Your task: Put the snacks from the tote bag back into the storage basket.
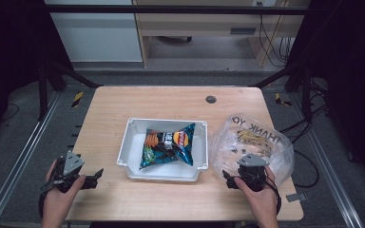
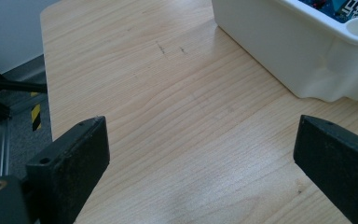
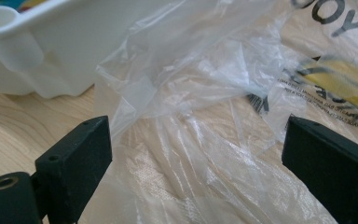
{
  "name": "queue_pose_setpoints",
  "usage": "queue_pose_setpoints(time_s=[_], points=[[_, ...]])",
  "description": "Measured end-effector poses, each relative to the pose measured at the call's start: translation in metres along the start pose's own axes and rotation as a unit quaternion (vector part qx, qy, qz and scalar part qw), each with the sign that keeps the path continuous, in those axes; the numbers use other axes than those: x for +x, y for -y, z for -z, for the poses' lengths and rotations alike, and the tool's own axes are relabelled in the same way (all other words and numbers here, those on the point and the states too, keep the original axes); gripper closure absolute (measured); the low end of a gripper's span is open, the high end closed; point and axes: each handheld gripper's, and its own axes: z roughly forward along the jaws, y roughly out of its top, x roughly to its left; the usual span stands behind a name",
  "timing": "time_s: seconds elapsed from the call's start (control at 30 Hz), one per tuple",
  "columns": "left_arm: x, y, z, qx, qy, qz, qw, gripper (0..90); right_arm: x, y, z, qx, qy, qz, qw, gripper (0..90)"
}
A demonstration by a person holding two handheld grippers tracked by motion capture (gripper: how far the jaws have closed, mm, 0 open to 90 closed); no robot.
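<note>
A clear plastic bag (image 1: 255,137) printed with dark letters lies crumpled on the right of the wooden table (image 1: 171,102). My right gripper (image 1: 241,172) sits at the bag's near edge. In the right gripper view its jaws (image 3: 193,130) stand wide apart over the bag's film (image 3: 200,93) and do not press on it. A white bin (image 1: 134,137) in the middle of the table holds a blue and orange chip bag (image 1: 168,145). My left gripper (image 1: 92,178) rests open near the front left corner, pointing toward the bin, with bare wood between its jaws (image 2: 200,135).
The bin's corner (image 2: 307,56) is just ahead and to the right of the left gripper. Its other near corner (image 3: 23,51) borders the plastic bag. A round dark hole (image 1: 211,99) marks the far side of the table. Black frame posts flank the table.
</note>
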Motion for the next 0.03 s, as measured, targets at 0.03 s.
queue_pose_setpoints(time_s=[0.03], points=[[-0.0001, -0.0001, -0.0003, 0.0, 0.0, 0.0, 1.0, 3.1, -0.0006, -0.0002, 0.0015, -0.007, 0.004, 0.0, 1.0, 8.7]])
